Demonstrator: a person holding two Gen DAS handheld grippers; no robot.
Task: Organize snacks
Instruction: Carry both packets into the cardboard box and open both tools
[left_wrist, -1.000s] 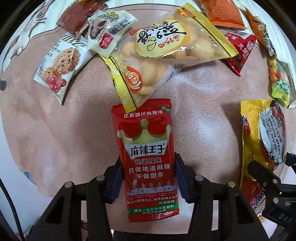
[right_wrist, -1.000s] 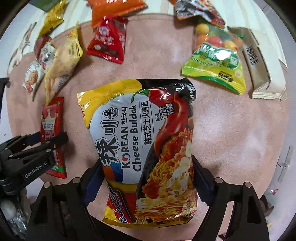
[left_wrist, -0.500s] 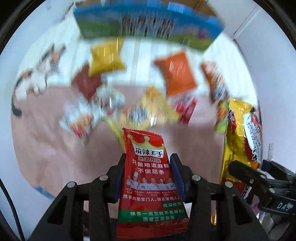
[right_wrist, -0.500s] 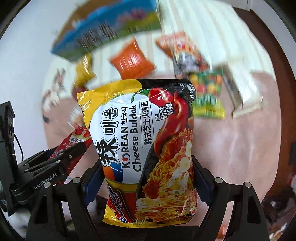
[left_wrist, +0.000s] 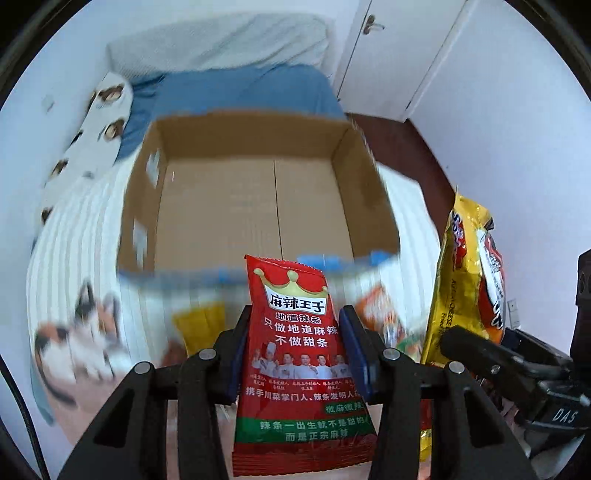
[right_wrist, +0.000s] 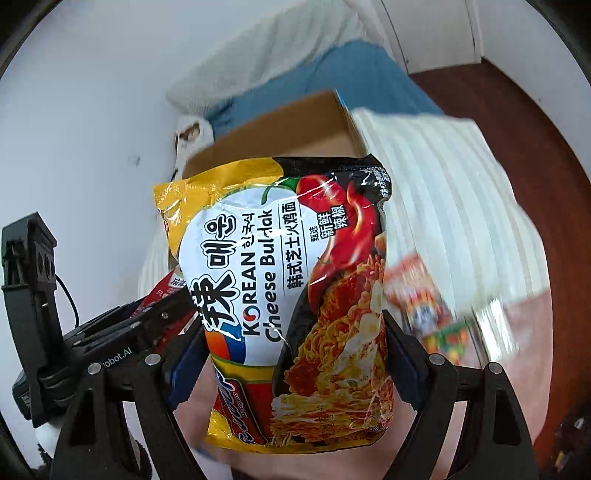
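Observation:
My left gripper (left_wrist: 295, 350) is shut on a red spicy-strip packet (left_wrist: 295, 354) with a gold crown, held upright in the air. Ahead of it stands an open cardboard box (left_wrist: 221, 206) on the bed, its floor bare. My right gripper (right_wrist: 295, 354) is shut on a large yellow Korean cheese noodle bag (right_wrist: 288, 295), also lifted. That noodle bag (left_wrist: 465, 280) hangs at the right of the left wrist view. The left gripper (right_wrist: 147, 321) with the red packet (right_wrist: 166, 288) shows at the left of the right wrist view. The box (right_wrist: 280, 125) lies behind the bag there.
Several snack packs remain blurred on the pink mat below: a yellow one (left_wrist: 201, 325), an orange one (left_wrist: 376, 306) and a colourful one (right_wrist: 417, 295). A striped white cover (right_wrist: 443, 184), blue bedding (left_wrist: 240, 92), a white wall and a door (left_wrist: 399, 55) surround the box.
Both grippers have risen from the pink mat with their packets still gripped. The views have swung up from the scattered snacks to the open cardboard box on the bed.

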